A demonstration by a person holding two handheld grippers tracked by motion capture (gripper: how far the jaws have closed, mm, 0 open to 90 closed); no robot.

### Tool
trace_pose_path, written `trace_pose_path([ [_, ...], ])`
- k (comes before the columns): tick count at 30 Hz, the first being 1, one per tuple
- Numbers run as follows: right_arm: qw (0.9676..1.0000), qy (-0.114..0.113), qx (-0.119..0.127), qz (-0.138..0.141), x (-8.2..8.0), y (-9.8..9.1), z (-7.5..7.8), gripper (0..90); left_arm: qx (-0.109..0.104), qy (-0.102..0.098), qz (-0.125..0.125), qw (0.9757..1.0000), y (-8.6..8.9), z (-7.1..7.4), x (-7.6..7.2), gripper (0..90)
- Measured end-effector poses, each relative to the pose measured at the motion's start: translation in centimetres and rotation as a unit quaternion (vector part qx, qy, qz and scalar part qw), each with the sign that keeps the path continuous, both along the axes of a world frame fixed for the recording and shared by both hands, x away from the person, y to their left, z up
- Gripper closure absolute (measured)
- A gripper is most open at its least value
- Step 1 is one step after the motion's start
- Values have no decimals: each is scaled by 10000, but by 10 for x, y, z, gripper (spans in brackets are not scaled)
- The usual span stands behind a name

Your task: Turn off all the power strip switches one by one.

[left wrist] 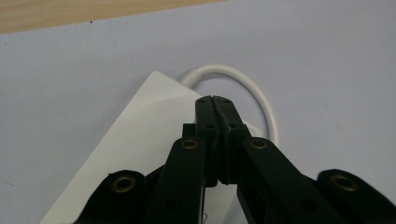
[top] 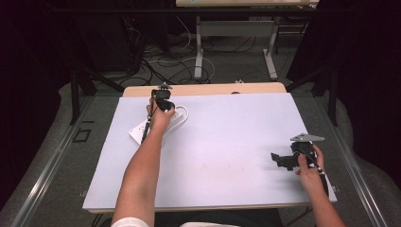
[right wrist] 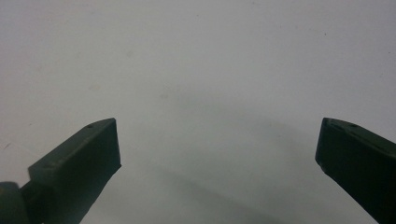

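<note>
Bare mat (top: pixel 227 142) between power strip (top: pixel 139 128) and right hand-held gripper (top: pixel 278 160)

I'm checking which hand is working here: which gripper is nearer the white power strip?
Left. The left gripper hangs right over the white power strip, jaws shut; the right gripper is far off across the table, open.

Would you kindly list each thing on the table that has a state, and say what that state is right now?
Left gripper: jaws shut together, nothing between them, tips over the white power strip.
Right gripper: jaws wide open, empty, above bare table cover.
White power strip: lying flat on the table cover, at an angle to its edges.
White cable: attached to the strip's end, curled in a loop beside it.
Table cover: laid flat.
</note>
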State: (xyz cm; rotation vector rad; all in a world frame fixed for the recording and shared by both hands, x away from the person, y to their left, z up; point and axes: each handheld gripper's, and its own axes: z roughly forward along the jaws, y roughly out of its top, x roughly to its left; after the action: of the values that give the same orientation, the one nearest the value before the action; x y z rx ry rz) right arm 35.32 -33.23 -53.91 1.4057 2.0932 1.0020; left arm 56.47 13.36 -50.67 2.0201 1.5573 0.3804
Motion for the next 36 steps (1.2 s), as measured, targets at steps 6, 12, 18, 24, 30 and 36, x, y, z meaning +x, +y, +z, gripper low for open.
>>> trace_pose_path([
  [6,10000,2,-12,-12,0,0,0,0,-38,42,-19,10000,-2,-3,1,900],
  [12,10000,-6,-3,-10,0,0,0,0,-13,106,-28,9999,-6,-8,2,900],
  [18,10000,6,11,-17,-1,0,0,0,-27,62,-3,10000,-7,-13,0,900],
  [24,10000,13,23,-26,-1,0,1,0,-69,-19,-12,10000,-6,-15,-2,900],
  [30,10000,5,38,-29,-1,1,1,0,51,37,-53,10000,-8,-15,-2,900],
  [36,10000,-2,34,-45,-2,-1,1,0,59,15,-31,10000,-8,-14,-2,900],
])
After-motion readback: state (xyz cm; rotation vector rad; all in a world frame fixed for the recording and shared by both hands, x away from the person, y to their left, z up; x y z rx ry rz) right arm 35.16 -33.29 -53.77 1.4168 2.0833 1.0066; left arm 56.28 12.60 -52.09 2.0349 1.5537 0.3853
